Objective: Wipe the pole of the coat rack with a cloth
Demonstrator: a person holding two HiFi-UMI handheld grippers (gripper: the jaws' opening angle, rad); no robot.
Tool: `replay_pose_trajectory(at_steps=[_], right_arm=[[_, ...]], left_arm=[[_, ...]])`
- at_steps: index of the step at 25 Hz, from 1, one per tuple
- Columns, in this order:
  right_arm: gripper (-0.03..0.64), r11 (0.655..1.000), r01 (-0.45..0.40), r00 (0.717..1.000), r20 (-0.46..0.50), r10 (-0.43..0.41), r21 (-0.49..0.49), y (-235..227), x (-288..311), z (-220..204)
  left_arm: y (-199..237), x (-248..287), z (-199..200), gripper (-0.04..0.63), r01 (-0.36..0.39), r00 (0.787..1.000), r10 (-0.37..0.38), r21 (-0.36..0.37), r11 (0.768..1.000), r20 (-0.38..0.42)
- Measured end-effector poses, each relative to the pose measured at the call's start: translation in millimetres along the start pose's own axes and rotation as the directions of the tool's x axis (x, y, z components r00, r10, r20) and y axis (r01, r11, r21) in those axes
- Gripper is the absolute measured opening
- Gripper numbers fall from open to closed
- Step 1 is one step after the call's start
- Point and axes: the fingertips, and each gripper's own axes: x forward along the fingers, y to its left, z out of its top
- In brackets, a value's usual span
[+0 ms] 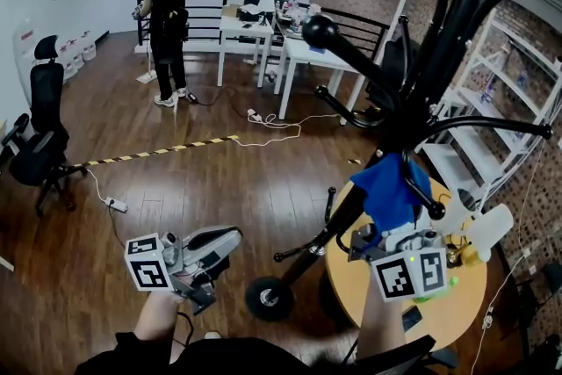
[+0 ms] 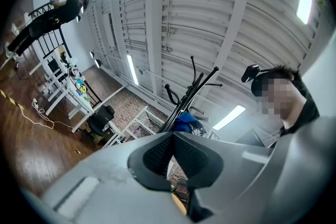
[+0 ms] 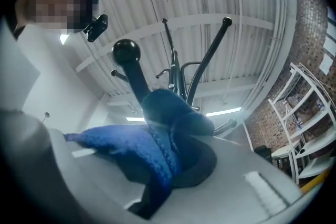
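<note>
My left gripper (image 1: 230, 239) hangs closed on nothing, near the coat rack's foot. To wipe well, I'd brace the pole (image 1: 344, 213) with it. My right gripper (image 1: 397, 234) pinches the blue cloth (image 1: 389, 189), which looks laid against the pole's upper part. I'd press firmly and slide lengthwise. I count two grippers, one pole, one cloth.

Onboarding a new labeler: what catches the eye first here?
The black coat rack looms at the head view's right, a bright blue cloth pinched in the right tongs at its pole. The left tongs, shut and empty, hang low at left over the wood floor; a person in black stands far back.
</note>
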Motion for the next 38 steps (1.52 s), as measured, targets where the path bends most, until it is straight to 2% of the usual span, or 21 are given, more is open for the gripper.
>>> replay_pose_trajectory(at_steps=[5,11,14,19,22,26,30,33,36,38], right_arm=[[0.025,1.000,-0.004,0.999,-0.037,0.004,-0.012,0.6,-9.7,-18.1],[0.024,0.999,0.036,0.988,-0.151,-0.031,0.027,-2.4,-51.2,-93.0],[0.024,0.994,0.069,0.972,-0.228,-0.049,0.079,-2.0,-81.4,-142.7],[0.024,0.990,0.100,0.938,-0.343,-0.059,0.104,-4.2,-125.6,-217.4],[0.023,0.989,0.099,0.921,-0.386,-0.048,0.114,-3.6,-146.3,-254.2],[0.025,0.984,0.122,0.885,-0.464,-0.050,0.128,-6.9,-170.6,-291.0],[0.025,0.983,0.130,0.872,-0.486,-0.052,0.128,-7.5,-166.1,-290.4],[0.025,0.978,0.142,0.899,-0.433,-0.064,0.150,-6.1,-152.0,-260.9],[0.025,0.979,0.150,0.911,-0.404,-0.083,0.136,-5.9,-132.8,-231.6],[0.025,0.978,0.147,0.932,-0.353,-0.087,0.146,-5.2,-119.2,-208.4]], left_arm=[[2.4,2.7,-1.0,0.003,0.007,1.000,-0.007,-0.011,1.000,-0.008],[8.2,7.6,-8.4,0.003,0.009,0.999,-0.010,-0.027,1.000,-0.031],[6.9,8.9,-12.0,0.003,0.002,0.999,-0.004,-0.036,0.999,-0.048],[5.8,17.0,-16.1,0.003,0.010,0.997,-0.013,-0.032,0.999,-0.082],[3.9,20.9,-18.4,0.003,0.014,0.995,-0.018,-0.034,0.999,-0.101],[-1.5,25.8,-24.3,0.003,0.031,0.992,-0.034,-0.030,0.999,-0.123],[-0.6,28.3,-22.6,0.003,0.031,0.992,-0.034,-0.025,0.999,-0.119],[1.6,27.1,-23.4,0.003,0.026,0.992,-0.030,-0.033,0.999,-0.119],[2.7,26.6,-22.7,0.003,0.034,0.993,-0.037,-0.032,0.999,-0.113],[4.8,24.0,-19.6,0.003,0.037,0.994,-0.040,-0.030,0.999,-0.105]])
